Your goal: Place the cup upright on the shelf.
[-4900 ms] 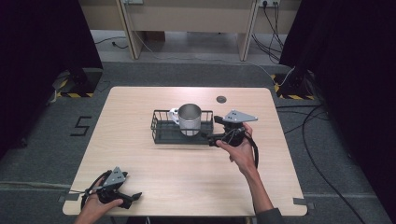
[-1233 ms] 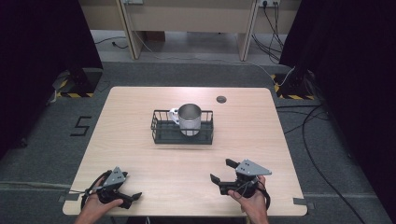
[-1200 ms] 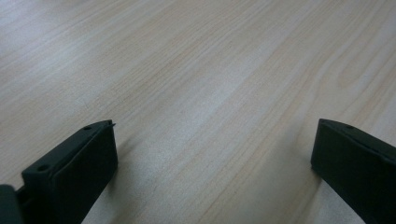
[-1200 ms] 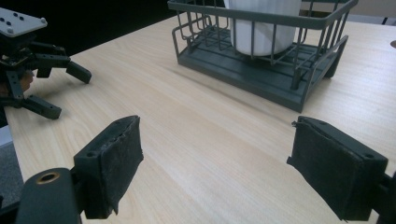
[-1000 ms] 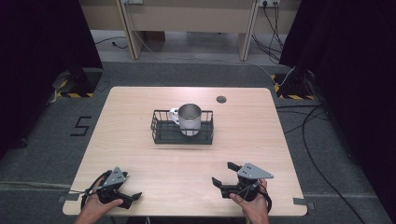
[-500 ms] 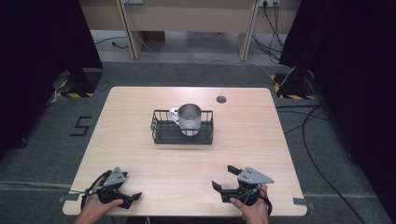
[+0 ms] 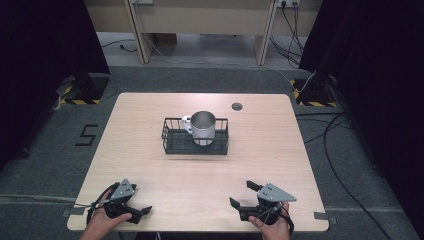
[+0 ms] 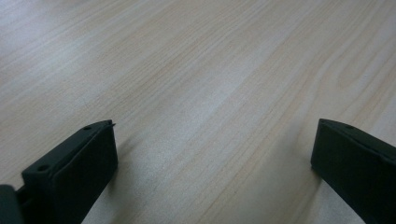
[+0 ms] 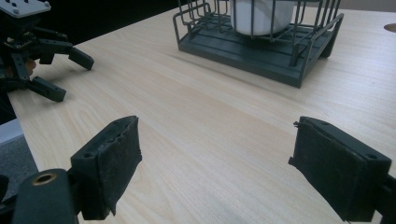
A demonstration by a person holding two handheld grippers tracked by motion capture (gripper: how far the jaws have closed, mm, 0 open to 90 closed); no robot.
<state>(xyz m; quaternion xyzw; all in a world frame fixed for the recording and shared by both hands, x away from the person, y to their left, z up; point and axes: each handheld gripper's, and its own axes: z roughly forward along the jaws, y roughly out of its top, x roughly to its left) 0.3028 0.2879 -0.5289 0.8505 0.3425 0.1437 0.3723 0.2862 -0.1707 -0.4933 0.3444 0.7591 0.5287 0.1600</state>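
Right claw is sitting at the near right edge of the worktop, a bit nearer the edge than half a second ago; 4.9 s ago it was up at the basket. Left claw is resting at the near left corner, same place as before. Both claws are gaping wide, gripping nothing; bare wood is showing between the jaws in each gripper view. Mug is standing upright inside the basket at mid-worktop, unmoved, well apart from both claws. In the right gripper view the basket is lying ahead, the left claw off to the side.
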